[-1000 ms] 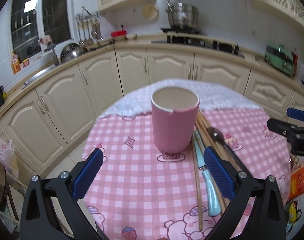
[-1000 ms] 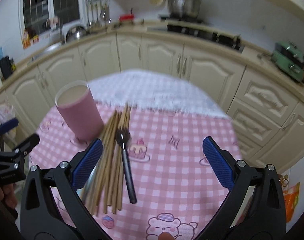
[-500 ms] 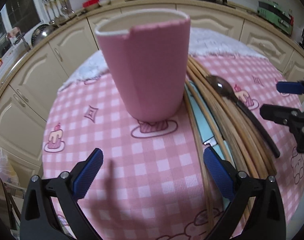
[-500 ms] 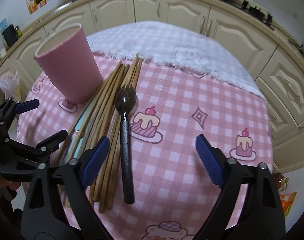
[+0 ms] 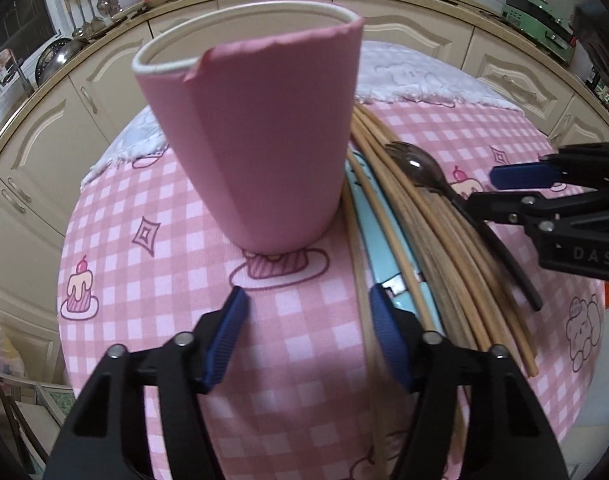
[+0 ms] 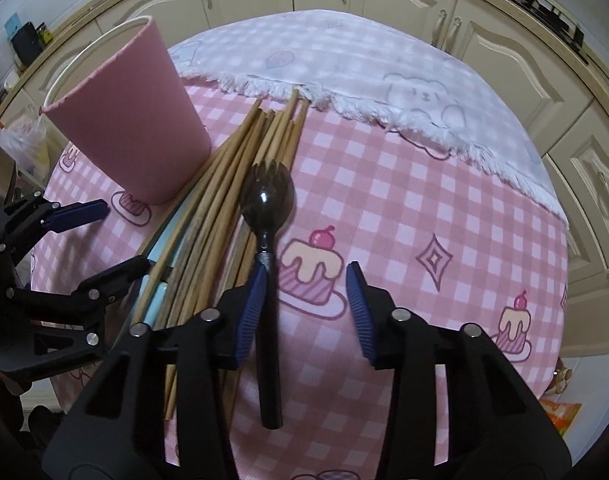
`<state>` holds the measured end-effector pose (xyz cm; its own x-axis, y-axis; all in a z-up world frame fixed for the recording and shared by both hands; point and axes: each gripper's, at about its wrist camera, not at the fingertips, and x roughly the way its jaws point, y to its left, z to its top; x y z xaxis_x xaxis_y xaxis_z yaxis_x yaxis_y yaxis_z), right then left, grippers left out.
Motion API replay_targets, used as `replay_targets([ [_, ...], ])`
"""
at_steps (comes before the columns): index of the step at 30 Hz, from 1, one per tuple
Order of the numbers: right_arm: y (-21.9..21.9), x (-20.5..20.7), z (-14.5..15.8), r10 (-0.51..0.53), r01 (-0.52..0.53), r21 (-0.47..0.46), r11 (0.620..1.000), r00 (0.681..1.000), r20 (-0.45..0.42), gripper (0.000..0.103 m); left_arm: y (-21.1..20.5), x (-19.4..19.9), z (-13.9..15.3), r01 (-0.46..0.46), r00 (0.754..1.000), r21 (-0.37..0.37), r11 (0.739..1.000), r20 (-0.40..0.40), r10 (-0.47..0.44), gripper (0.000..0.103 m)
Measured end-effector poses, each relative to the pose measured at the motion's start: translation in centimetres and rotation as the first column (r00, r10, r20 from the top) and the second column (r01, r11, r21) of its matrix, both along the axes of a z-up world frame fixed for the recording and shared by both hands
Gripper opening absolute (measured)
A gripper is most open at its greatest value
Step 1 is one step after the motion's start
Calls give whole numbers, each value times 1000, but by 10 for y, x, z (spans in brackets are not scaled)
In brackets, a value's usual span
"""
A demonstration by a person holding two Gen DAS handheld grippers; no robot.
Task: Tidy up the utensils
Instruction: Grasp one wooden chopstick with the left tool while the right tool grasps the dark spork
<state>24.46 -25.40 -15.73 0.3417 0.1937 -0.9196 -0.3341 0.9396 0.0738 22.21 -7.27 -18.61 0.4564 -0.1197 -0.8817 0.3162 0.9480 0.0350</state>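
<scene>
Right gripper (image 6: 302, 304) half-open, just closing, spork (image 6: 268, 240) handle against left pad, ungripped; centre first. Left gripper (image 5: 304, 334) half-open, closing, empty before cup (image 5: 256, 136).

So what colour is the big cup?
Pink, with a white rim. The cup shows best in the left wrist view.

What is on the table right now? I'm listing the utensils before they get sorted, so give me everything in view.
cup: one, pink, upright on the cloth, left of the utensils
chopsticks: a bundle, count unclear, tan, flat beside the cup
spork: one, black, right edge of the bundle
knife: one, light blue, mostly under the chopsticks
tablecloth: one, pink check
towel: one, white, far edge
left gripper: jaws just closing, nothing between
right gripper: jaws just closing, spork handle inside, not yet pinched
</scene>
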Motion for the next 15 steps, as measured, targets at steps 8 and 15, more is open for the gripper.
replay_targets([
  [8,4,27,-5,40,-30,129,991,996,-80,12,-9,2,2,57,998,-30,998,-22,-58,22],
  [15,-6,23,0,18,-10,155,988,998,-53,11,-6,-5,3,90,995,-57,994,-28,-92,6],
])
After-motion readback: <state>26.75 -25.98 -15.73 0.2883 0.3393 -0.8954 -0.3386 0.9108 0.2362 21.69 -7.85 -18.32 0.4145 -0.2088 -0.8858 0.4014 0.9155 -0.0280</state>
